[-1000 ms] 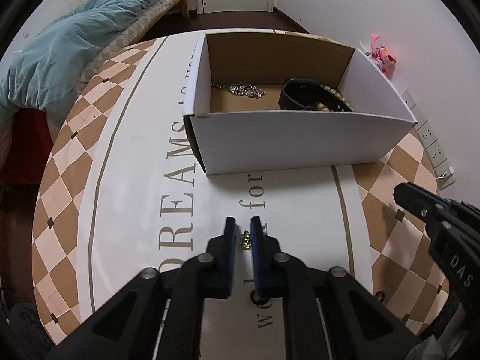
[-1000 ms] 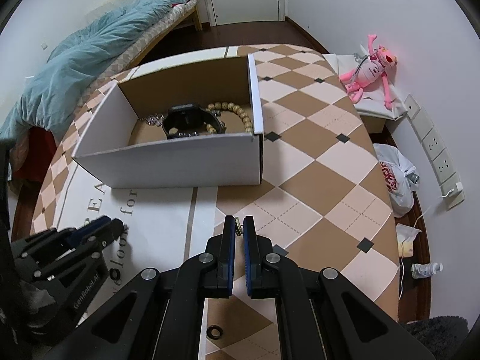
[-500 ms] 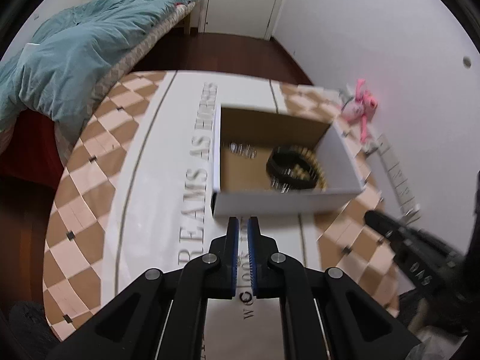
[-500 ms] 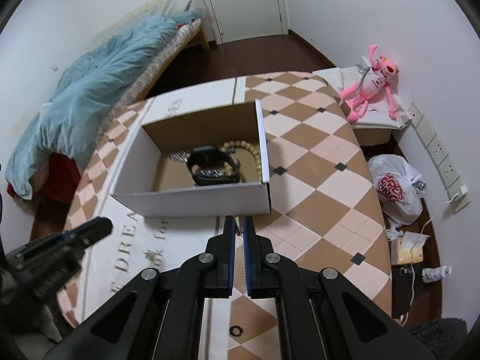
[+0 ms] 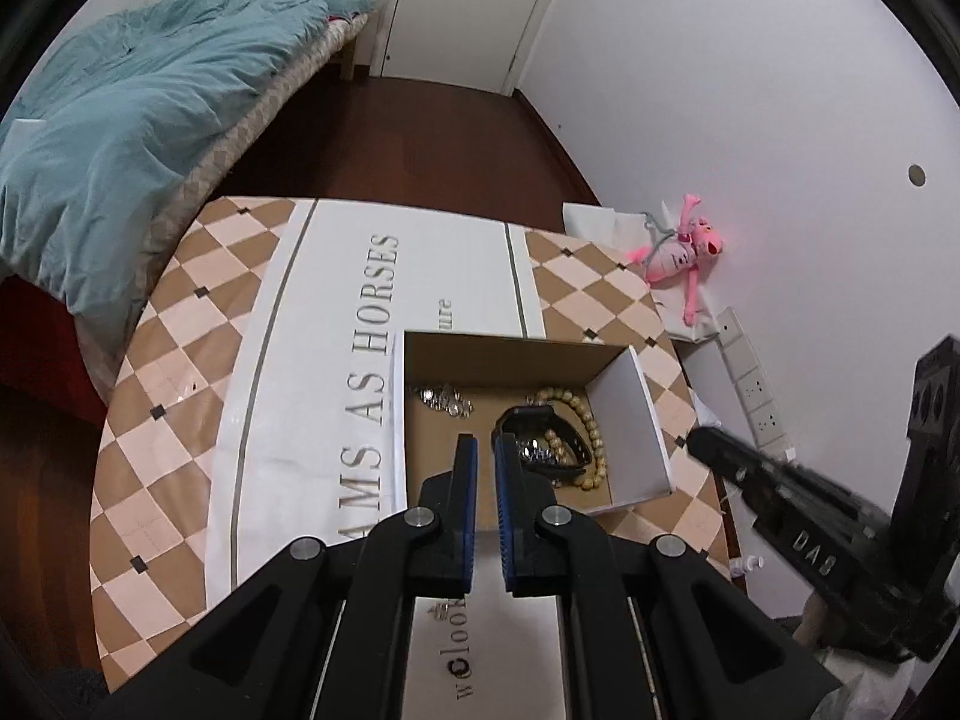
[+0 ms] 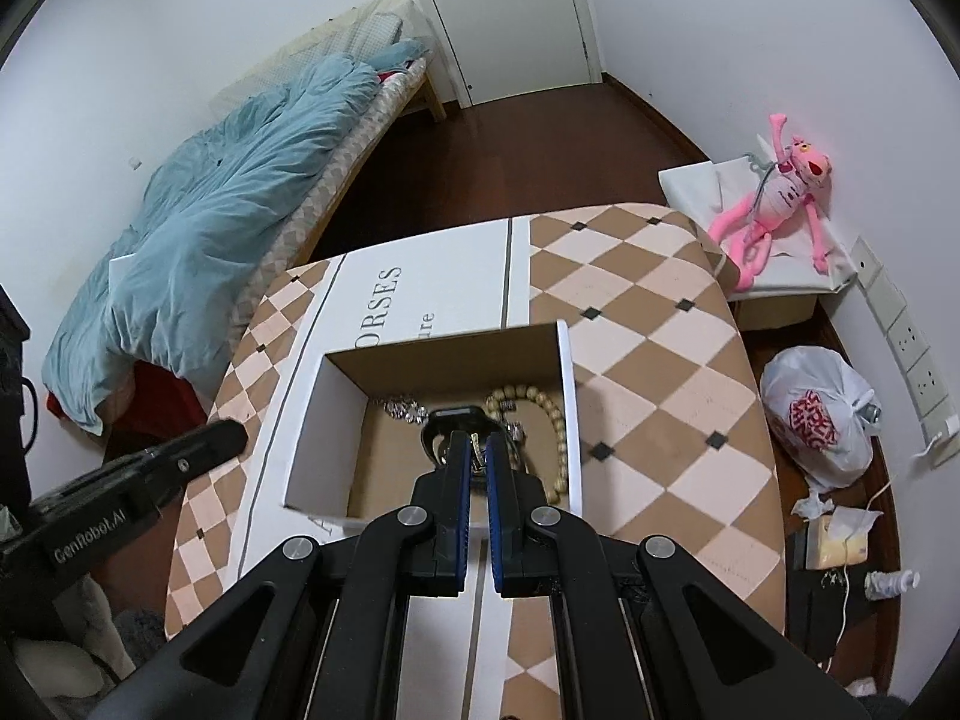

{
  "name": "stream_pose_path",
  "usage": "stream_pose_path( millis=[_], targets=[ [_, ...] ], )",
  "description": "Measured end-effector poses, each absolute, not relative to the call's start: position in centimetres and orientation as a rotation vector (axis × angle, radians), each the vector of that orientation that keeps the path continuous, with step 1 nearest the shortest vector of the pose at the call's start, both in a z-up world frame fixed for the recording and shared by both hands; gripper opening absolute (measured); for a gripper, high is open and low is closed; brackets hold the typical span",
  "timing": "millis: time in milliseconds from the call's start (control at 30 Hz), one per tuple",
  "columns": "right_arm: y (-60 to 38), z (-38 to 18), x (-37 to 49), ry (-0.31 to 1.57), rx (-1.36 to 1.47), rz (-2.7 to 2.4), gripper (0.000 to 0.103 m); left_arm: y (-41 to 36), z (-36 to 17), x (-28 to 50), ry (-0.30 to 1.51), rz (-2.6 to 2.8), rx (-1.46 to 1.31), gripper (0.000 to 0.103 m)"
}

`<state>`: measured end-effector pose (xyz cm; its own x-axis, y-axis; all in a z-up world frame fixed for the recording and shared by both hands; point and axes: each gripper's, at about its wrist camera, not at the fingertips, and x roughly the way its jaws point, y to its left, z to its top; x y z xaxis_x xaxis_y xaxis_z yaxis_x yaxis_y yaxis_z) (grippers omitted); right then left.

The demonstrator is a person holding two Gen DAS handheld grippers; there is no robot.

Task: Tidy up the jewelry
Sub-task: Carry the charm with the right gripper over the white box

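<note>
Both tongs hang over the open box on the tabletop. Right tongs pinch a small gold piece; left tongs nearly closed, contents unclear. Risk: a tiny piece released high bounces out or tangles with the bead bracelet.

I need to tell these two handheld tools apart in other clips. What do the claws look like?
Both claws are black plastic linkages with silver rivets and blue-padded fingers. The right claw bears white lettering, partly readable as "DAS"; the left claw reads "GenRobot.AI". No cables or sleeves show.
</note>
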<state>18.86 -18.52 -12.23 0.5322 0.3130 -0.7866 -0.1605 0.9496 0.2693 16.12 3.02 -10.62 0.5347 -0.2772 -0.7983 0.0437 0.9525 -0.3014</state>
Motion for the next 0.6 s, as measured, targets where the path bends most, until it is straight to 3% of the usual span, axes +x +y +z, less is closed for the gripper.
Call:
stream_pose_path(
  millis=[100,167,200,233,567,600],
  targets=[
    [-18.4,-12.6,18.0,0.972,0.167,0.289,0.005,3.0,-11.9,14.7,1.028,-0.163,-0.249,0.011],
    [-18.4,-13.8,16.9,0.989,0.163,0.287,0.005,2.8,-13.7,13.4,1.065,-0.122,-0.207,0.031],
    [-18.4,-14.5,16.3,0.999,0.163,0.284,0.005,2.7,-14.4,13.0,1.072,-0.113,-0.193,0.061],
    [-18.5,-15.2,15.8,1.012,0.162,0.28,0.005,2.6,-15.5,12.3,1.087,-0.103,-0.178,0.079],
    [-19.7,-20.3,12.6,1.105,0.165,0.223,0.005,1.1,-22.5,11.0,1.163,-0.056,-0.116,0.077],
    [-19.8,-20.3,12.5,1.103,0.162,0.218,0.005,0.9,-22.6,10.9,1.154,-0.059,-0.105,0.068]
  ],
)
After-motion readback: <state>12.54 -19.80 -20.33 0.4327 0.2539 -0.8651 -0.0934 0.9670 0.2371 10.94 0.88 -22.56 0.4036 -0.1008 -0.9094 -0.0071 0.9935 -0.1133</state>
